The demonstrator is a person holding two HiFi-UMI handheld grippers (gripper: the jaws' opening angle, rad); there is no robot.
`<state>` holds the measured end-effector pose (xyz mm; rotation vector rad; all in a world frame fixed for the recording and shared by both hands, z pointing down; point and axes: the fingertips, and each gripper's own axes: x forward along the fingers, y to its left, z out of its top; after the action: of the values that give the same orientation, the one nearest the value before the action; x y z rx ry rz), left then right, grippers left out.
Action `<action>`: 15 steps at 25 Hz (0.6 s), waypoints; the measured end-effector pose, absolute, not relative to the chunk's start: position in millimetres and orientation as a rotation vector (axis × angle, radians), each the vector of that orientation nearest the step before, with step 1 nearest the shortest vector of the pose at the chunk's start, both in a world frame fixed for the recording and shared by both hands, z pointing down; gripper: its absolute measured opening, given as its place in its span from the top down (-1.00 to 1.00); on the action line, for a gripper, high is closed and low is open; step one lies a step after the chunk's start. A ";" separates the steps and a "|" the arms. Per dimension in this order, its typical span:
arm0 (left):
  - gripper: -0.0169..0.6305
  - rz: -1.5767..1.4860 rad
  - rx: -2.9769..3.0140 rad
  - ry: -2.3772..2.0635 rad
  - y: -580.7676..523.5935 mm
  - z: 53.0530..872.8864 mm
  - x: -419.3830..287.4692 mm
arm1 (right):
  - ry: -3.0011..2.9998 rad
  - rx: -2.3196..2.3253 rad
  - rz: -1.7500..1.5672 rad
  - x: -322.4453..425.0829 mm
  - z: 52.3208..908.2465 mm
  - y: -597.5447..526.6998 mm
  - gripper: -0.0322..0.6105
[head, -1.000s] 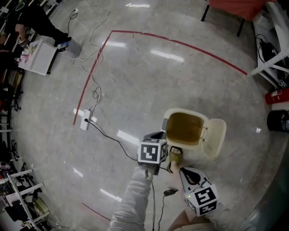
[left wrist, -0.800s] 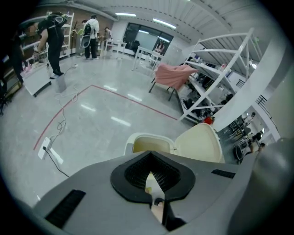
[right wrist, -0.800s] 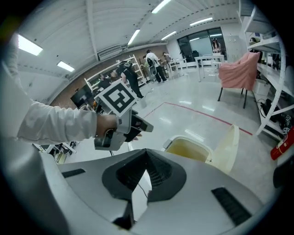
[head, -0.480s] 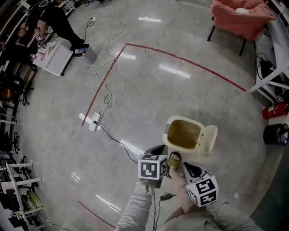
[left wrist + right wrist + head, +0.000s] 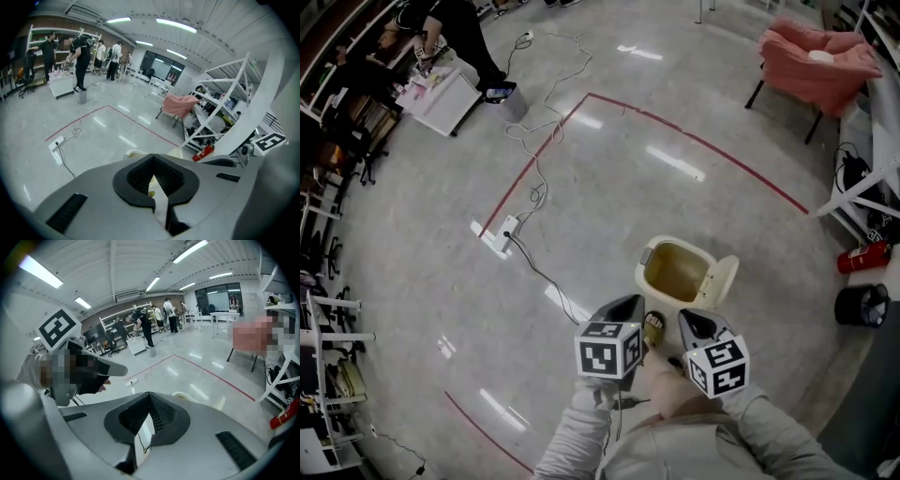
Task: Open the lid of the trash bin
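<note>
Trash bin (image 5: 675, 270) on the pale glossy floor (image 5: 581, 169), on the near side of the red tape line (image 5: 703, 143). Lid (image 5: 722, 281) swung up and back at the bin's right, tan inside exposed. Just before its near edge, a sandalled foot (image 5: 653, 328). Flanking that foot, left gripper (image 5: 628, 302) and right gripper (image 5: 685, 317), both near the bin without touching it, each with fingers closed together on nothing. Farther left, a power strip (image 5: 504, 232) with trailing cable.
</note>
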<state>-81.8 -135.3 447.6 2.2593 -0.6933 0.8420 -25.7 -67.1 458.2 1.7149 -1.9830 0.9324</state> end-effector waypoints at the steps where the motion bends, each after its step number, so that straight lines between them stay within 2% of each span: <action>1: 0.93 0.831 2.265 -0.702 -129.8 440.6 -84.0 | -1.991 1.712 0.923 -25.9 453.1 -64.8 0.90; 15: 0.93 0.700 2.324 -0.819 -73.5 372.5 -113.7 | -2.176 1.667 0.782 -52.5 372.7 -45.6 0.91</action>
<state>-113.7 -73.5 372.5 2.3235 -0.8187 0.7001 -52.5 -45.6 372.7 1.6667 -2.1762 0.7817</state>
